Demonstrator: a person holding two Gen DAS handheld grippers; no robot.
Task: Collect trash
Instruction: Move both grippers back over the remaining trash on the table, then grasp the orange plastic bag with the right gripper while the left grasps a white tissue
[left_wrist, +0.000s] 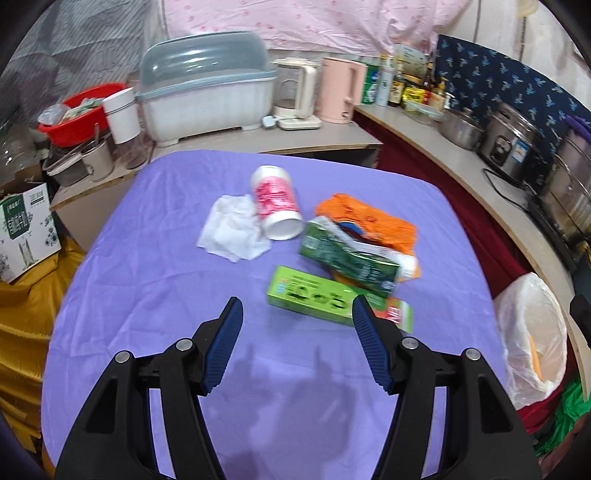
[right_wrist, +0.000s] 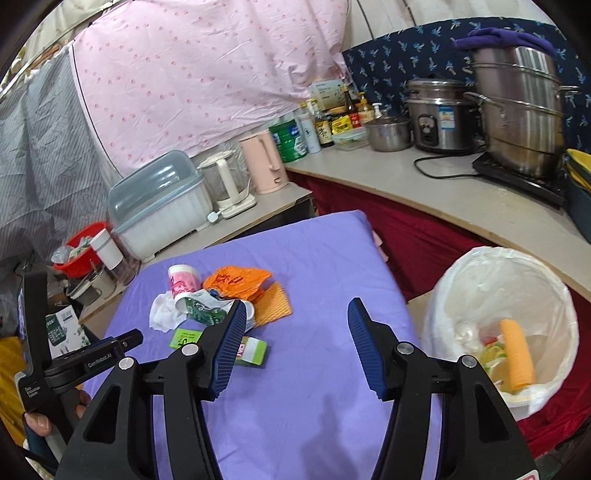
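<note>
Cluttered kitchen corner, purple-clothed table (left_wrist: 147, 295) in the middle. Left gripper (left_wrist: 297, 314) spread wide and empty, hovered low over the cloth just short of the green carton (left_wrist: 314, 297). Right gripper (right_wrist: 297, 317) likewise parted and empty, raised between pile and lined trash bin (right_wrist: 461, 266) off the table's right edge. Bin already held some scraps, among them an orange roll (right_wrist: 517, 354), so judged partly done. Left on the cloth, clustered: crumpled tissue (left_wrist: 232, 230), pink-and-white cup (left_wrist: 275, 203) on its side touching it, orange plastic bag (left_wrist: 365, 218), dark green wrapper (left_wrist: 347, 258) lying across the bag and carton. Most of the collecting judged yet to do.
</note>
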